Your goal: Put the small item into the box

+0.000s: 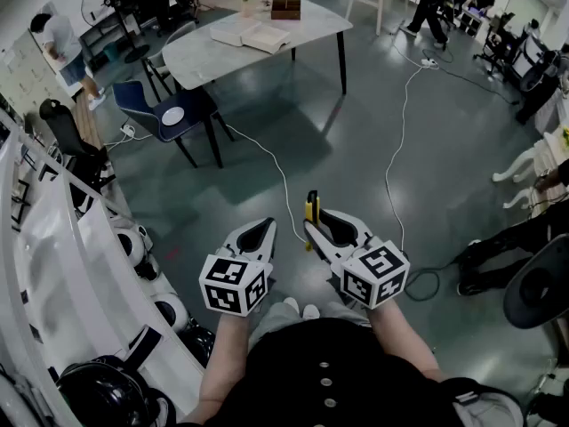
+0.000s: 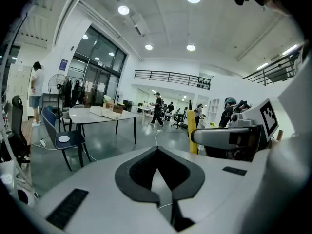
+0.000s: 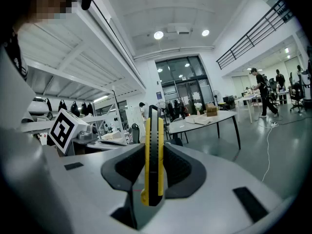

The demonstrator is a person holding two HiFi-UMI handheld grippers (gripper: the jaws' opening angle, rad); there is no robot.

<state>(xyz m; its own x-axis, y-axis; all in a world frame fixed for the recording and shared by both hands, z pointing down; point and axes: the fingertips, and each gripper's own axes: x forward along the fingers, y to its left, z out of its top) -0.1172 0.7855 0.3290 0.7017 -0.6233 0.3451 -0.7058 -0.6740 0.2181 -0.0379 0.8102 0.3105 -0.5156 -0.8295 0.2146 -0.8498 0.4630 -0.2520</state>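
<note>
A yellow-and-black utility knife (image 3: 153, 155) stands upright between the pads of my right gripper (image 3: 155, 150), which is shut on it. In the head view the knife (image 1: 312, 210) sticks out past the tips of the right gripper (image 1: 318, 225), held above the grey floor. My left gripper (image 1: 258, 231) hangs beside it, a little to the left; its jaws meet at the tips with nothing between them (image 2: 157, 152). A small brown box (image 1: 285, 8) sits on the far white table (image 1: 267, 56). From the left gripper view the knife (image 2: 192, 130) shows to the right.
A blue chair (image 1: 173, 114) with a white plate stands by the table. White cables (image 1: 283, 181) run across the floor ahead. White shelving (image 1: 53, 238) with helmets lines the left side. People and desks are at the far right and back.
</note>
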